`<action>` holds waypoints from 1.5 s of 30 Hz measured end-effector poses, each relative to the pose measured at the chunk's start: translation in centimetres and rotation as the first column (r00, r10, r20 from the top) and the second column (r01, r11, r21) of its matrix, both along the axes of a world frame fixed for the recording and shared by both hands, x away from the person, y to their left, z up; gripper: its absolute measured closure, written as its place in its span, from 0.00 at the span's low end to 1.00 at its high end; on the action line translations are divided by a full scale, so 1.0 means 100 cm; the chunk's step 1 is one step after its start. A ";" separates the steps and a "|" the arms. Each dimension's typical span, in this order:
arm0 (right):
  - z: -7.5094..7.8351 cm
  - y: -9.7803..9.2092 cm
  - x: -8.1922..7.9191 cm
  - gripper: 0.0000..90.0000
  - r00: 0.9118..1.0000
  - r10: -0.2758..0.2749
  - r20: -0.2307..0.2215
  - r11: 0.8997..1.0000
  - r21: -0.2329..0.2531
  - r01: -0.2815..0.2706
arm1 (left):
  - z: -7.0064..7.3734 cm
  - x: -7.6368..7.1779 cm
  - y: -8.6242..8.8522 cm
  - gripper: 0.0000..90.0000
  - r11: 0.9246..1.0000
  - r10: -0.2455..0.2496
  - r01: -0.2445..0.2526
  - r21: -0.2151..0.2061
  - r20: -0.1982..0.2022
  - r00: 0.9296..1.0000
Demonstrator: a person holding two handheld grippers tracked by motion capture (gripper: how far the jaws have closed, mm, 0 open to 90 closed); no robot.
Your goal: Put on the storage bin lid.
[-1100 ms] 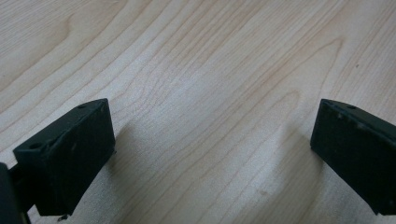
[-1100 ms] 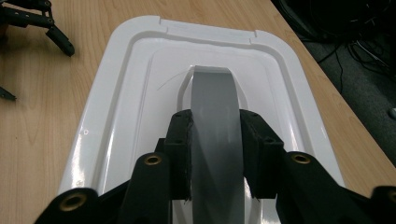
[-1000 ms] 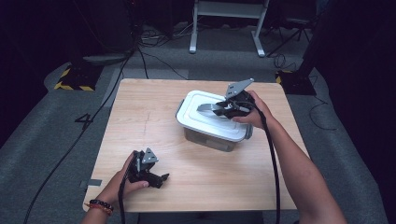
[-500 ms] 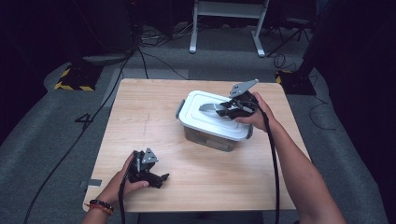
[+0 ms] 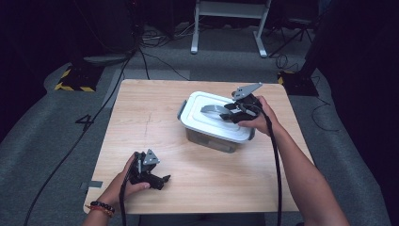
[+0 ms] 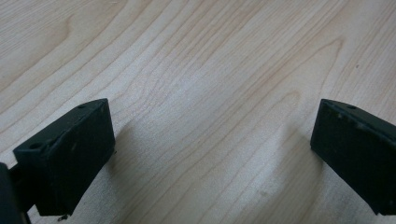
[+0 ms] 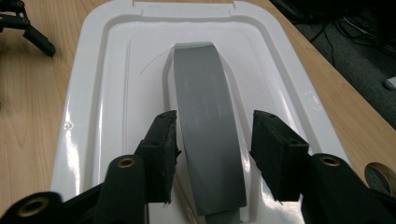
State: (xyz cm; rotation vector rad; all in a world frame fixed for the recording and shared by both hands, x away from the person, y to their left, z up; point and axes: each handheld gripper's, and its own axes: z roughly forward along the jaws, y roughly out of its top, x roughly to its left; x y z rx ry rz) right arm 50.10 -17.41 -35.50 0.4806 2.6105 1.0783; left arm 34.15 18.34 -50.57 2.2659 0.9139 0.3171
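Note:
A clear storage box with a white lid point(image 5: 200, 123) point(image 7: 107, 70) stands right of centre on the wooden table point(image 5: 150, 117) point(image 6: 210, 60). A grey handle point(image 5: 211, 110) point(image 7: 205, 107) arches over the lid. My right gripper point(image 5: 227, 116) point(image 7: 212, 128) hovers low over the lid, open, one jaw on each side of the handle with a small gap at each. Near the front left edge, my left gripper point(image 5: 163, 181) point(image 6: 210, 140) rests on the bare wood, open and holding nothing; it also shows far off as the left gripper point(image 7: 23, 23) in the right gripper view.
Bare table surface lies left of and in front of the box. The box sits close to the table's right edge. Cables run over the grey floor point(image 5: 56, 141) around the table. A white frame point(image 5: 226, 28) stands behind it.
My right gripper has shifted slightly over the lid and sits a little lower at the handle. The left gripper and the box have not moved.

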 end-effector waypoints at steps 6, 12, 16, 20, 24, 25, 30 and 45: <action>0.006 -0.008 -0.007 0.41 0.999 -0.039 0.009 0.999 0.022 0.039 | 0.000 0.000 0.000 0.00 1.000 0.000 0.000 0.001 0.001 1.000; 0.011 -0.019 -0.014 0.34 0.998 -0.070 0.001 0.995 0.072 0.069 | 0.000 0.000 0.000 0.00 1.000 0.000 0.000 0.000 0.000 1.000; 0.011 -0.024 -0.020 0.33 0.995 -0.100 0.012 0.994 0.052 0.099 | 0.000 0.000 0.000 0.00 1.000 0.000 0.000 0.000 0.000 1.000; 0.011 -0.029 -0.027 0.33 0.993 -0.113 0.021 0.993 0.047 0.112 | 0.000 0.000 0.000 0.00 1.000 0.000 0.000 0.001 0.001 1.000; 0.014 -0.035 -0.036 0.33 0.991 -0.130 0.042 0.990 0.057 0.128 | 0.000 0.000 0.000 0.00 1.000 0.000 0.000 0.000 0.000 1.000; 0.015 -0.037 -0.039 0.33 0.990 -0.132 0.049 0.990 0.055 0.129 | 0.000 0.000 0.000 0.00 1.000 0.000 0.000 0.000 0.001 1.000; 0.017 -0.048 -0.051 0.33 0.987 -0.144 0.066 0.989 0.047 0.141 | 0.000 0.000 0.000 0.00 1.000 0.000 0.000 0.000 0.000 1.000; 0.008 -0.081 -0.092 0.33 0.981 -0.175 0.087 0.984 0.029 0.173 | 0.000 -0.001 0.000 0.00 1.000 0.003 -0.003 0.002 0.004 1.000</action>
